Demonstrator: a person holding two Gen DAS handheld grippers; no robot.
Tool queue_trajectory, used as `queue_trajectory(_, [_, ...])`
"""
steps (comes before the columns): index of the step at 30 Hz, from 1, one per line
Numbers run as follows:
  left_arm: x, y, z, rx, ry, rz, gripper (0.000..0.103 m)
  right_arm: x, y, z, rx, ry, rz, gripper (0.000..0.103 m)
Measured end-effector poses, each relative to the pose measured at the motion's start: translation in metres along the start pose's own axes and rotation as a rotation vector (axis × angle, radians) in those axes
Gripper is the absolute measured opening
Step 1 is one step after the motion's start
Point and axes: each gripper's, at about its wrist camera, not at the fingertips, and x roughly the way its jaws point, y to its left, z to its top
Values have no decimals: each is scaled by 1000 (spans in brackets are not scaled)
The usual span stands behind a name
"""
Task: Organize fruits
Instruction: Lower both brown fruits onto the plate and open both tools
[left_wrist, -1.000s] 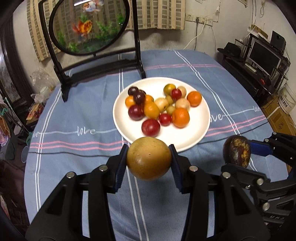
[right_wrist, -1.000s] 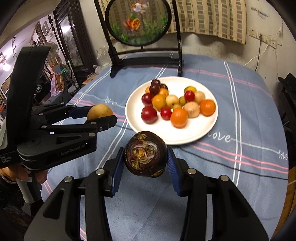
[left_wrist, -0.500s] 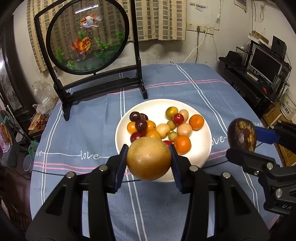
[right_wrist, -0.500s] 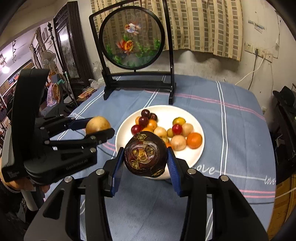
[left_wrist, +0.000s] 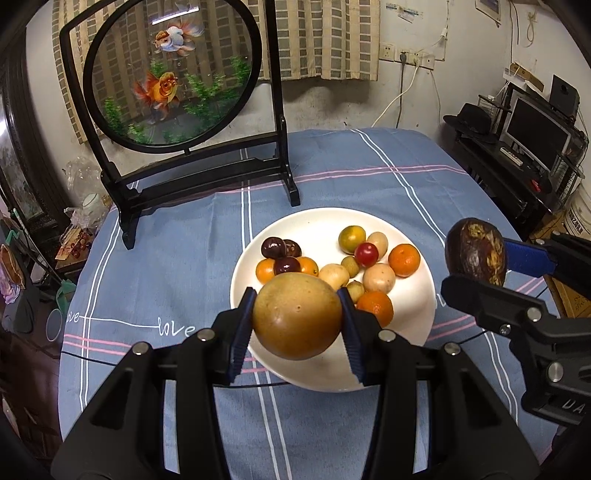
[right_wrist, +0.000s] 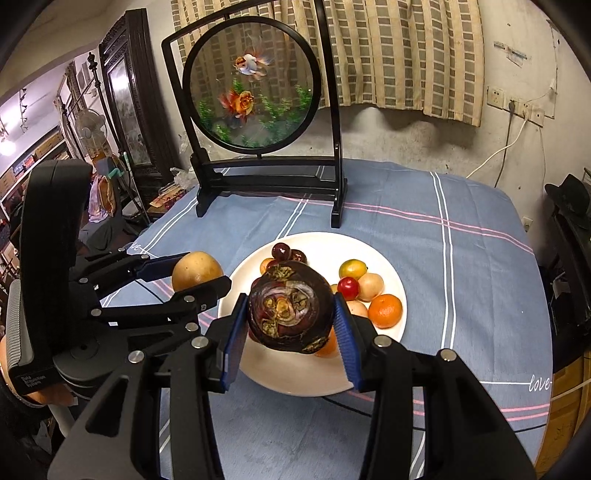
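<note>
The fruits are split between a pile and two carried pieces: most sit heaped on the white plate (left_wrist: 413, 306) in the middle of the blue striped tabletop (left_wrist: 177, 266), while two bigger ones are held above it. The yellow-brown round fruit (left_wrist: 297, 315) is clamped between the blue pads of the left tongs (left_wrist: 297, 321), and the dark purple fruit (right_wrist: 290, 307) is clamped the same way in the right tongs (right_wrist: 290, 314); both pairs are closed on their loads, and neither fruit touches the plate.

The relation that matters is where the plate lies from each pair of tongs. In the left wrist view the plate's near rim runs under and just beyond the yellow-brown fruit, with the heap of small oranges, plums and pale fruits straight ahead and slightly right. In the right wrist view the dark purple fruit hangs over the plate's near half, the heap directly behind it and the bare white area below and toward the camera. The right tongs look the better centred over the plate; the left tongs sit nearer its left edge. Both fruits are roughly round, so no long axis governs placement. The bare near part of the plate seems the likeliest landing spot, and a release too close to the heap could set the small fruits rolling.

Behind the plate stands the goldfish screen (left_wrist: 173, 74) in its black frame, well apart from both tongs.
</note>
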Motion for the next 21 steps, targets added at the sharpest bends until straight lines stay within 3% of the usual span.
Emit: queue_trajectory(21, [49,1,13,4,38,17,45,50,-23,18,38,50,10,45])
